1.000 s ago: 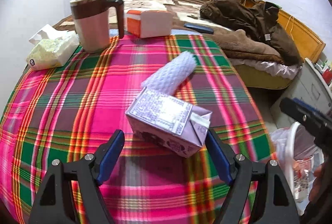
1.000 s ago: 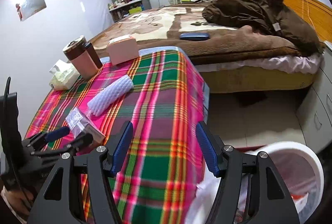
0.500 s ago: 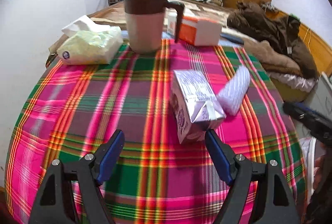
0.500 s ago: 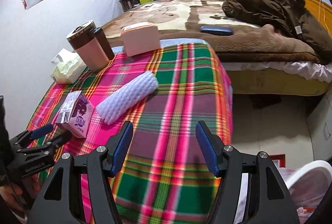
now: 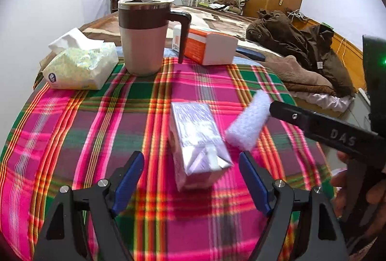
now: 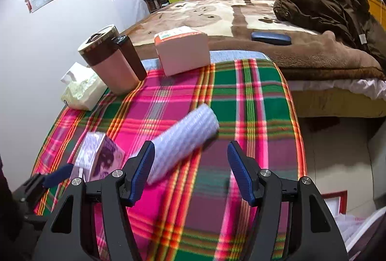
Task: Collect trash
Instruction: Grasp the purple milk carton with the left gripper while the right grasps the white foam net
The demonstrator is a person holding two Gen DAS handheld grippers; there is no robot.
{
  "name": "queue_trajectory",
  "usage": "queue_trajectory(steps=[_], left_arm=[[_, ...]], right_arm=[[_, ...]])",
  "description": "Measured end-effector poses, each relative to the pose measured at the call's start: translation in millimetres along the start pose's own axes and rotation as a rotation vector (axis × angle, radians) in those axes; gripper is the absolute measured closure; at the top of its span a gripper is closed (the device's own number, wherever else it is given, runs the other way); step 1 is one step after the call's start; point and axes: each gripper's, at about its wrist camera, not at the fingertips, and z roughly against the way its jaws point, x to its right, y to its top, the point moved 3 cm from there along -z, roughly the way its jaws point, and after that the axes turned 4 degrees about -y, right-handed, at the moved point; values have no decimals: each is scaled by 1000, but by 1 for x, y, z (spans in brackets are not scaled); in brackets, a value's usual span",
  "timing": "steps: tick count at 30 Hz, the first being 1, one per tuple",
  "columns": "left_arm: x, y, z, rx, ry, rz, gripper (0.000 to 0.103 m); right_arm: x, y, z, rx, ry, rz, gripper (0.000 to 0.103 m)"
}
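Observation:
A crushed purple drink carton lies on the plaid tablecloth, its folded end toward me. My left gripper is open, and the carton's near end sits between the blue pads without touching them. To the carton's right lies a white foam-mesh roll. In the right wrist view the same roll lies slantwise just ahead of my open right gripper, its lower end beside the left pad. The carton shows at the lower left there.
A brown-and-pink lidded mug, a tissue pack and an orange-and-white box stand along the table's far side. Beyond is a bed with a brown coat. A white bin with a bag sits on the floor at right.
Both grippers have swung left over the table. The left one now faces the carton end-on; the right one came from over the bin to just behind the foam roll. Neither opening changed.

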Motion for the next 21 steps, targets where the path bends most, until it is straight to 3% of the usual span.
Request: queue_trajectory(steps=[5,9,21], left_arm=[[-15,6,-12,-2,73,-23,21],[-27,9,-14,-5,54,-2,28],[-49,9,-24,-23,64,22,28]], right_arm=[[-3,5,-13,-19,6,-27,39],[-12,7,-27,-46,16,-28,39],[-21,4,-50,-101,-40,-15,39]])
